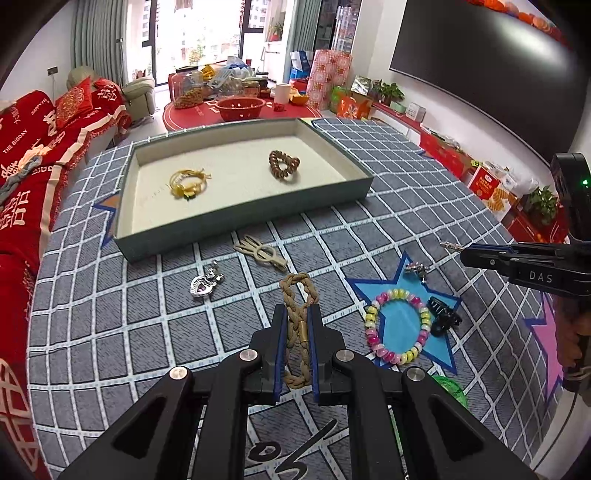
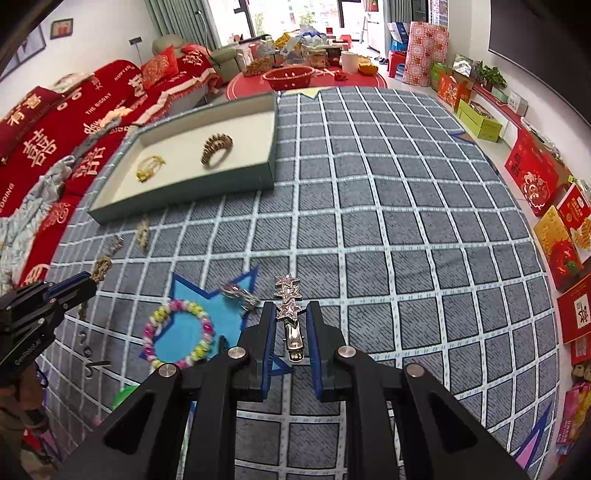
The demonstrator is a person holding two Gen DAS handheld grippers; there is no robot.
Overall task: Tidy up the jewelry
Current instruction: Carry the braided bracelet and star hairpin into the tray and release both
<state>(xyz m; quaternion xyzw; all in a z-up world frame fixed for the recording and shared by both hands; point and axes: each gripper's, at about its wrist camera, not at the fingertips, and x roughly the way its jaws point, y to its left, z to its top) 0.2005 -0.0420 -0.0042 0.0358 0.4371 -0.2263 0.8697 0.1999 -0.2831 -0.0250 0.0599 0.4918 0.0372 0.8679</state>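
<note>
**Both grippers lift jewelry above a checked rug**

In the lower centre of the left wrist view, the left gripper [image 1: 298, 314] pinches a tan braided bracelet [image 1: 297, 314]. In the right wrist view, the right gripper [image 2: 291, 314] clamps a star-studded hair clip [image 2: 288, 295] at lower centre. The tray [image 1: 236, 229], upper centre, holds a yellow hair tie [image 1: 187, 183] and a brown coil tie [image 1: 283, 164]. On the rug [image 1: 406, 192] lie a beaded bracelet [image 1: 397, 325], a black claw clip [image 1: 443, 316], a silver heart pendant [image 1: 204, 283] and a beige hair clip [image 1: 263, 252].

Bright daylight from the blown-out windows [image 1: 192, 33] (fisheye-bent, dark-cornered edges), soft shadows, sharp focus.
</note>
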